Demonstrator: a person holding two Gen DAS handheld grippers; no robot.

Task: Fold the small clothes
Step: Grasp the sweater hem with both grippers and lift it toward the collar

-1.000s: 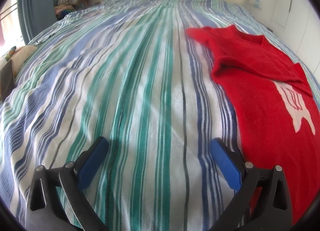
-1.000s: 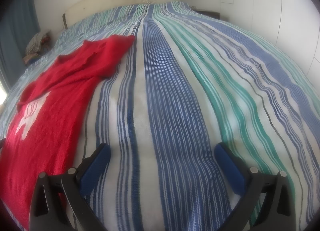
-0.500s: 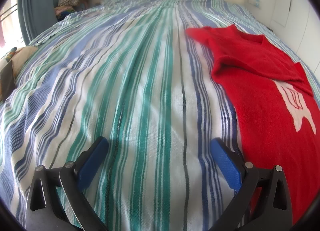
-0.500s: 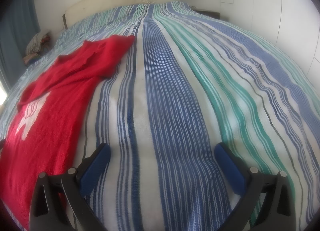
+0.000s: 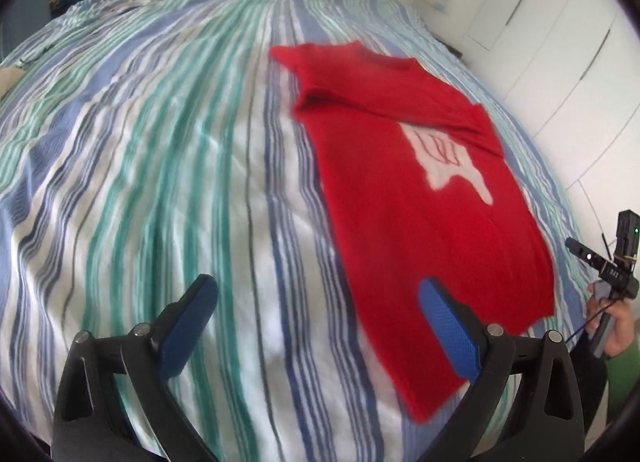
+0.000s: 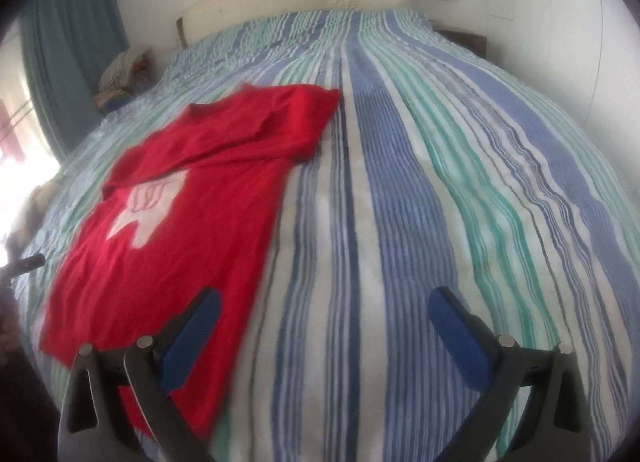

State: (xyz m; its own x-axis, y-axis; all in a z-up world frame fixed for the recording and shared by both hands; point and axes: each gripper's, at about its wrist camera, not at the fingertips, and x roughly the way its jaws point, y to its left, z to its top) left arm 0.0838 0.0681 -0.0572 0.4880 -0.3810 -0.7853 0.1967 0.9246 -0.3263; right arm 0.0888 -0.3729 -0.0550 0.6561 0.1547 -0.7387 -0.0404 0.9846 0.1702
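Left gripper (image 5: 318, 312) fingers spread wide, empty, blue pads (image 5: 448, 328) angled forward and down; right gripper (image 6: 328, 322) likewise wide apart, nothing between its fingers (image 6: 192, 336); right hand (image 5: 616, 326) in green sleeve grips the handle at left-view edge.

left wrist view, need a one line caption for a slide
Open left tongs hover over a red t-shirt lying on a striped bedspread, nothing gripped.
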